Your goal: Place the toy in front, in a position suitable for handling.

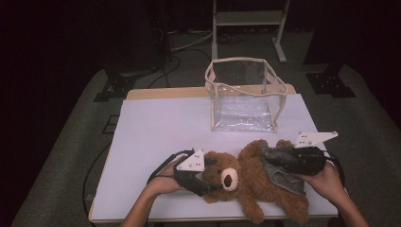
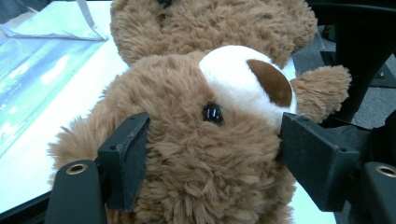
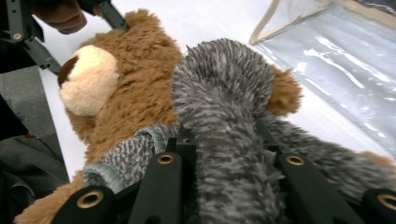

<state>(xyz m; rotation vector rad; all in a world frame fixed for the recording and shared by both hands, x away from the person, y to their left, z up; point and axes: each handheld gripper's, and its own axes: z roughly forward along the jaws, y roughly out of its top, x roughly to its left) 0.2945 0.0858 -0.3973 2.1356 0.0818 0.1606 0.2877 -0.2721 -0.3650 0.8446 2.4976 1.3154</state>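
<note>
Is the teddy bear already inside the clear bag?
No, the teddy bear lies on the table in front of the clear bag.

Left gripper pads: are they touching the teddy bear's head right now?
Touching. In the left gripper view, both pads of the left gripper press into the fur on either side of the teddy bear's head, with no gap visible.

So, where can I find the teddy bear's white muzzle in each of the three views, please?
High view: muzzle low and centre, just right of the left hand-held gripper.
Left gripper view: muzzle upper centre-right, above the black eye.
Right gripper view: muzzle upper left.
Shared landmark: the clear bag, also at and.
</note>
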